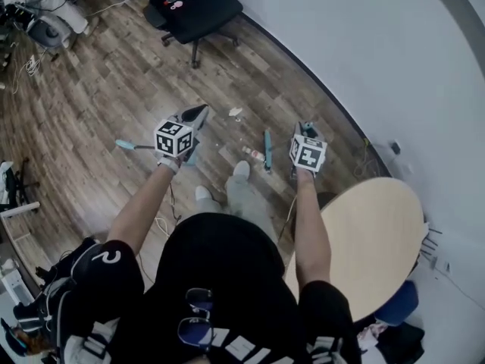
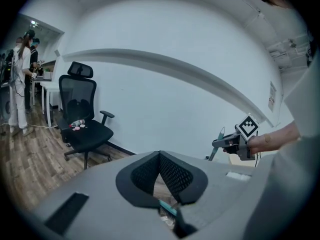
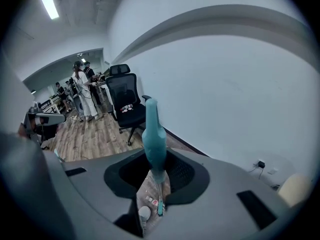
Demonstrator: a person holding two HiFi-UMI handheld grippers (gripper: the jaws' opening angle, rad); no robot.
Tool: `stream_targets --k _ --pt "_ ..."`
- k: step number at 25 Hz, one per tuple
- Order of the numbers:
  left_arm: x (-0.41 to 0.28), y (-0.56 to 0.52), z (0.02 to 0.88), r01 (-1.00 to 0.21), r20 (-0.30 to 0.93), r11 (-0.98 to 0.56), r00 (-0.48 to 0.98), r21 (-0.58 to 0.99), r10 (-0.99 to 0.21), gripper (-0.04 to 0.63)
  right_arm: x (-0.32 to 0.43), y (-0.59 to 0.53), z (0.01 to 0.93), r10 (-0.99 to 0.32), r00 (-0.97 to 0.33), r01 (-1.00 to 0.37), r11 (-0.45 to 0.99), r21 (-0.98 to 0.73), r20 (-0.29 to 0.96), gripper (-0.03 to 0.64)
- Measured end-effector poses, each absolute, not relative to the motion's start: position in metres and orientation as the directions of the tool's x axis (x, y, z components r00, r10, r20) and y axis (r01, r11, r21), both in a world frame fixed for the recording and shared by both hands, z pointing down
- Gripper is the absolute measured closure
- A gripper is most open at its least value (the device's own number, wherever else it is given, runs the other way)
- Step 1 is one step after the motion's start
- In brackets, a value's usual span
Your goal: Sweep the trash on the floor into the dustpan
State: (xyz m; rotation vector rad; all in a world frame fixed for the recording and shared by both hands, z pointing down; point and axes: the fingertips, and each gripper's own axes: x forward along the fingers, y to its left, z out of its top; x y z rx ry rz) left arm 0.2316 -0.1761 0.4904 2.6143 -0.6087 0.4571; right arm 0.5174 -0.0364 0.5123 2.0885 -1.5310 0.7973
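My left gripper [image 1: 197, 115] [image 2: 160, 156] is held over the wood floor, shut on a teal handle [image 1: 126, 145] [image 2: 167, 208] that crosses its jaws; the dustpan's pan is hidden. My right gripper [image 1: 307, 130] [image 3: 159, 166] is shut on the teal broom handle [image 3: 153, 134], which stands upright through the jaws. The broom's lower end [image 1: 267, 149] reaches the floor ahead of my shoes [image 1: 241, 170]. Small white and pink scraps of trash [image 1: 236, 112] [image 1: 255, 154] [image 3: 150, 200] lie on the floor near the broom.
A black office chair [image 1: 193, 6] [image 2: 82, 129] [image 3: 127, 109] stands by the white wall ahead. A round wooden table [image 1: 371, 241] is close on my right. Cables and gear [image 1: 30, 21] lie at far left, bags [image 1: 68, 279] at my left side. People [image 3: 82, 94] stand far off.
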Motion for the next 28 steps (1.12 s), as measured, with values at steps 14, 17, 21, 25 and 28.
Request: stream_targets --k 14,17,21,25,28 --pt "0.282 -0.263 0.564 -0.602 0.457 -0.726 0.776 0.332 -0.435 0.598 0.579 -0.154 0.615 -0.657 0.140 -0.980 -0.201 0.006 0.741 0.531" --pt "0.277 -0.282 0.582 -0.622 0.475 -0.709 0.760 0.332 -0.445 0.598 0.573 -0.180 0.646 -0.640 0.113 -0.983 -0.181 -0.006 0.760 0.531" --pt "0.275 -0.301 0.609 -0.647 0.496 -0.685 0.739 0.335 -0.456 0.598 0.567 -0.214 0.683 -0.627 0.088 -0.991 -0.133 0.005 0.774 0.531" --pt "0.267 -0.297 0.632 -0.676 0.513 -0.648 0.718 0.352 -0.470 0.598 0.544 -0.219 0.722 -0.593 0.045 -0.995 -0.095 -0.014 0.804 0.529" --pt "0.256 -0.289 0.647 -0.689 0.527 -0.624 0.708 0.368 -0.471 0.598 0.523 -0.218 0.735 -0.594 0.013 -0.996 -0.079 -0.042 0.804 0.529"
